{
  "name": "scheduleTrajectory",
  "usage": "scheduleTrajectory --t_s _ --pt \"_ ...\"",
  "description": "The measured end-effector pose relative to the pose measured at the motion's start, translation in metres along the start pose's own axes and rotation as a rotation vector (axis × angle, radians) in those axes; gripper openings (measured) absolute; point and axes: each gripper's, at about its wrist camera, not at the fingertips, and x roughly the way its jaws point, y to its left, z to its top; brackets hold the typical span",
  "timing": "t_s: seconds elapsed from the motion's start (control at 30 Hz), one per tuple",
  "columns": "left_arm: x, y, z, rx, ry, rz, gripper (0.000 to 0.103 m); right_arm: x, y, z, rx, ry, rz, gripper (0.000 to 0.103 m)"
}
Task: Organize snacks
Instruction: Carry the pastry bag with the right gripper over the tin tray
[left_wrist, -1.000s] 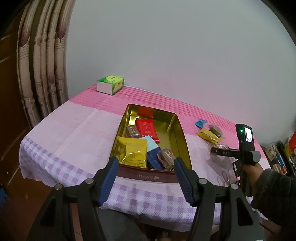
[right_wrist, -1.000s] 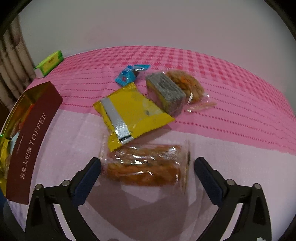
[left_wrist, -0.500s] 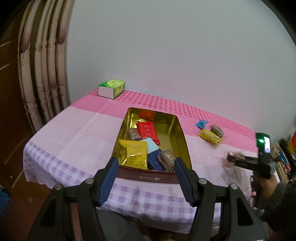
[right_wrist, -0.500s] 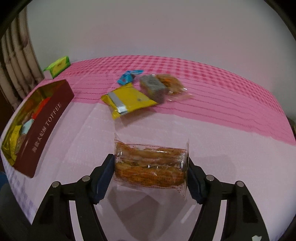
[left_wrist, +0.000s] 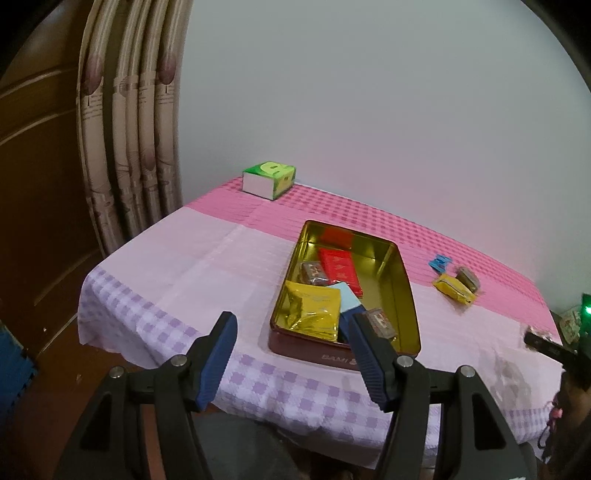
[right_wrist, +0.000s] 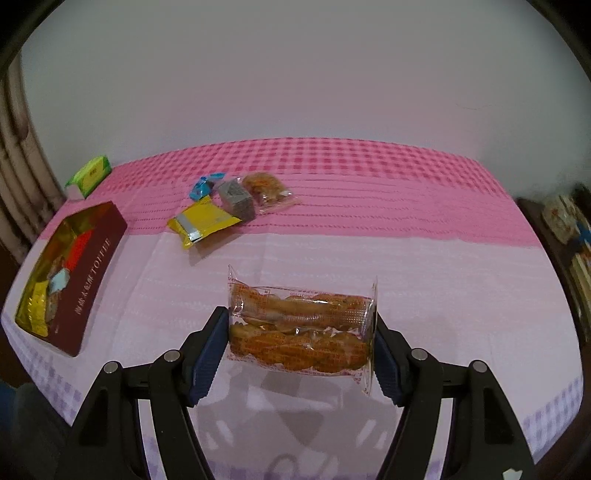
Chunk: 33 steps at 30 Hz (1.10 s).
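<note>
My right gripper (right_wrist: 299, 317) is shut on a clear packet of fried dough twists (right_wrist: 295, 339), pads pressing both ends, and holds it above the pale pink tablecloth. The open toffee tin (right_wrist: 92, 277) lies at the left with several wrapped snacks inside. Beyond the packet lie a yellow packet (right_wrist: 201, 223), a grey bar (right_wrist: 236, 197), a blue sweet (right_wrist: 203, 184) and a clear bag of orange snacks (right_wrist: 264, 186). My left gripper (left_wrist: 292, 319) hangs open before the tin's (left_wrist: 314, 354) near end with nothing between its fingers. The right gripper (left_wrist: 543, 343) shows at the far right edge.
A green tissue box (left_wrist: 269, 179) stands at the table's far left corner. A curtain (left_wrist: 129, 147) and a wooden door hang left of the table. Shelves with goods (right_wrist: 569, 221) stand to the right. The checked cloth edge (left_wrist: 295, 398) runs just under my left fingers.
My right gripper closed on the dough-twist packet and lifted it off the cloth, drawing back and up from the other loose snacks. The left gripper stayed open and tilted slightly.
</note>
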Motion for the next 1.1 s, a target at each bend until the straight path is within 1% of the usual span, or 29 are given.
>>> scheduleTrajectory --t_s 0.2,0.4,0.53,0.67,0.8,1.1 --pt "-0.01 -0.001 -0.002 0.006 -0.027 0.017 0.063 -0.019 -0.01 -0.016 0.037 -0.003 -0.004 0.068" --pt "-0.017 0.004 -0.001 -0.013 -0.052 0.052 0.063 -0.044 0.001 -0.004 0.035 -0.053 0.014 0.068" --pt "-0.02 0.008 0.0 -0.032 -0.067 0.064 0.063 -0.056 0.019 0.007 0.017 -0.085 0.043 0.068" --pt "-0.023 0.013 0.003 -0.05 -0.089 0.078 0.063 -0.058 0.046 0.014 -0.024 -0.1 0.069 0.068" --pt "-0.023 0.019 0.004 -0.085 -0.093 0.091 0.063 -0.051 0.073 0.016 -0.066 -0.086 0.092 0.068" --pt "-0.021 0.029 0.007 -0.122 -0.084 0.094 0.063 -0.04 0.127 0.017 -0.141 -0.054 0.132 0.068"
